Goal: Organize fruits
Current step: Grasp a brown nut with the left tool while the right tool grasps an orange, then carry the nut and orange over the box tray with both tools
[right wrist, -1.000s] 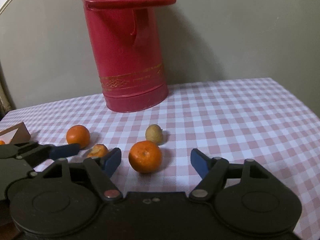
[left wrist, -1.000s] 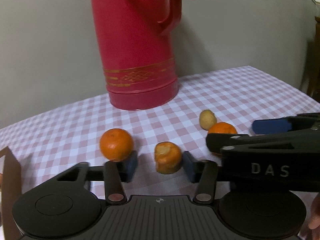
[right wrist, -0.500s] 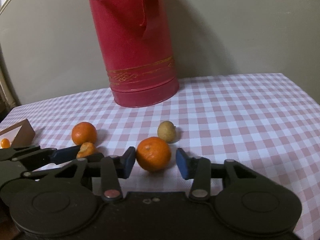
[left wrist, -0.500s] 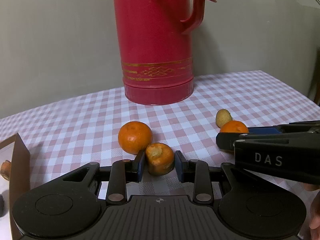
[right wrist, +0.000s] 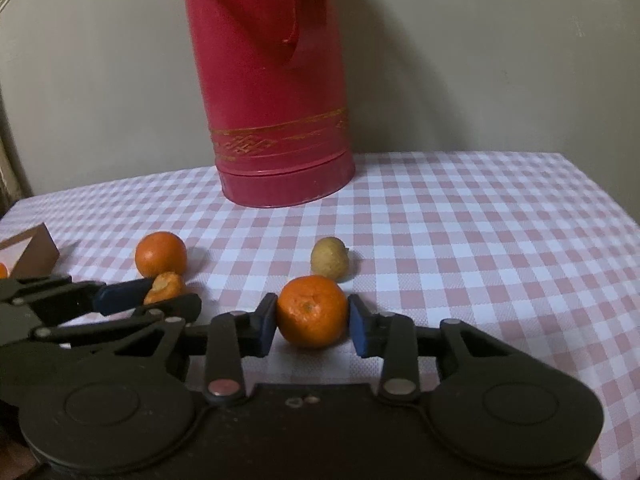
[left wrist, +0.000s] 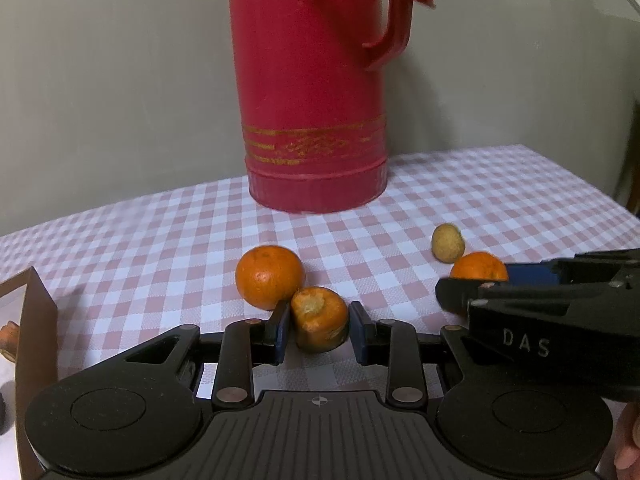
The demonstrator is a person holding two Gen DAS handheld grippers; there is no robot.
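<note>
- The left claw (left wrist: 319, 330) is clamped on the partly peeled orange fruit piece (left wrist: 320, 317), which sits on the pink-and-white checked table (right wrist: 460, 240), apparently ready to lift.
- The right claw (right wrist: 312, 326) is closing on the whole round orange mandarin (right wrist: 311, 311); its blue pads (right wrist: 357, 330) look just off the peel.
- Count: 2 whole mandarins, the other (left wrist: 269, 277) at 10 o'clock of the peeled piece; 1 peeled piece; 1 small tan round fruit (right wrist: 329, 259) at 12 o'clock of the right claw's mandarin.
- 1 tall red thermos jug (right wrist: 272, 92) stands behind; 1 brown box (left wrist: 34, 320), likely the destination, sits at 9 o'clock.
</note>
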